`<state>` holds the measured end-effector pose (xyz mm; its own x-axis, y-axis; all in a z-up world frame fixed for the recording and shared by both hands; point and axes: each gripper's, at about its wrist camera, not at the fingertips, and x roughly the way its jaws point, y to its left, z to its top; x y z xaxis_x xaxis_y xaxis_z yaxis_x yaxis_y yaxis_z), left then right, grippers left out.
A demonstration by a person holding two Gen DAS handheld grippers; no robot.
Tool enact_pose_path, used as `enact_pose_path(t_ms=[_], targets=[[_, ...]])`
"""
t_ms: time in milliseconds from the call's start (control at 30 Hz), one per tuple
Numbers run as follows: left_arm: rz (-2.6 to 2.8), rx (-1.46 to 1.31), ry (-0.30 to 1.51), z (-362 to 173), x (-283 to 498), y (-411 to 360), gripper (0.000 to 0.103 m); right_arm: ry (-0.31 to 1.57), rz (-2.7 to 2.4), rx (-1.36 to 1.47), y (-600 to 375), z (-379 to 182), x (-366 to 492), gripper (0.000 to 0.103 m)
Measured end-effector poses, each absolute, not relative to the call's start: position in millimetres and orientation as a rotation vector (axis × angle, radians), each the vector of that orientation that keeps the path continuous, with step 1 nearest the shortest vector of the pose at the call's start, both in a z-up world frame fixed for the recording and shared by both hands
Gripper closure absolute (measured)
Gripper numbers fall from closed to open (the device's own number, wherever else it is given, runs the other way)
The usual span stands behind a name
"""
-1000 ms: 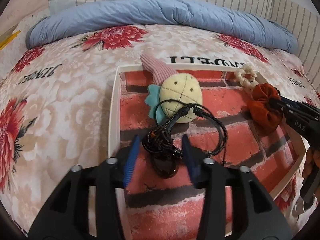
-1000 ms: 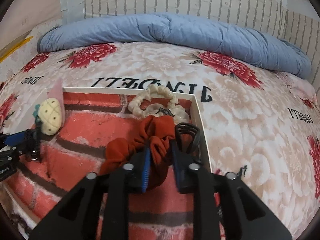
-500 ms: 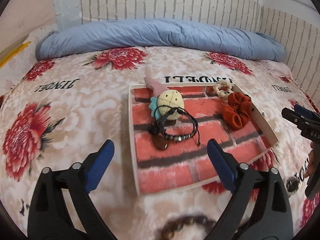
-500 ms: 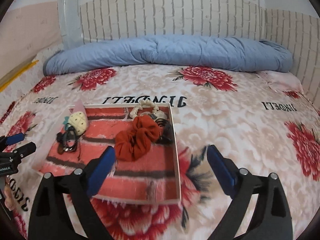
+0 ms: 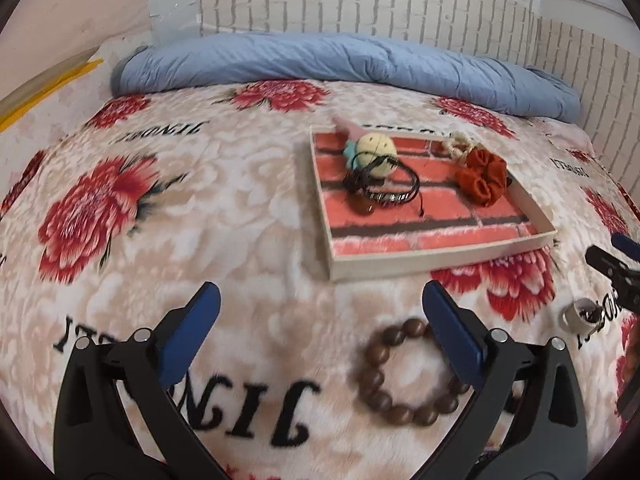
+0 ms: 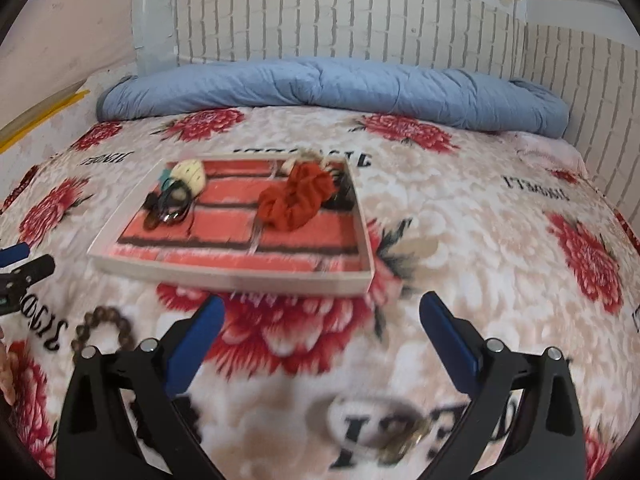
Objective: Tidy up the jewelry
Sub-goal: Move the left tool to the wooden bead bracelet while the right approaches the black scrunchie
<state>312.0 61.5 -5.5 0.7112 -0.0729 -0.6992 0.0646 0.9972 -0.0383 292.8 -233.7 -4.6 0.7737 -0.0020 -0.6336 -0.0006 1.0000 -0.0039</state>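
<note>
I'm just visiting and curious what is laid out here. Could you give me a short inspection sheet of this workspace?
Surface: floral blanket on a bed.
Job's things: tray holds orange scrunchie, black cord necklace, pineapple plush; wooden bead bracelet lies outside on the blanket.
Clutter: small round white object, too blurred to identify.
Grippers: left claw open, empty; right claw open, empty.
Cables: nothing seen.
Surroundings: blue quilt, brick-pattern wall.
</note>
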Motion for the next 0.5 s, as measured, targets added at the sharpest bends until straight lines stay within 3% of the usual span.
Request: enact_pose_path(t_ms=[500], targets=[[-0.101, 0.008, 0.835, -42.5, 285.0, 54.2, 0.005, 0.751, 0.064, 0.017, -201.3, -47.2, 242.5, 0.008]])
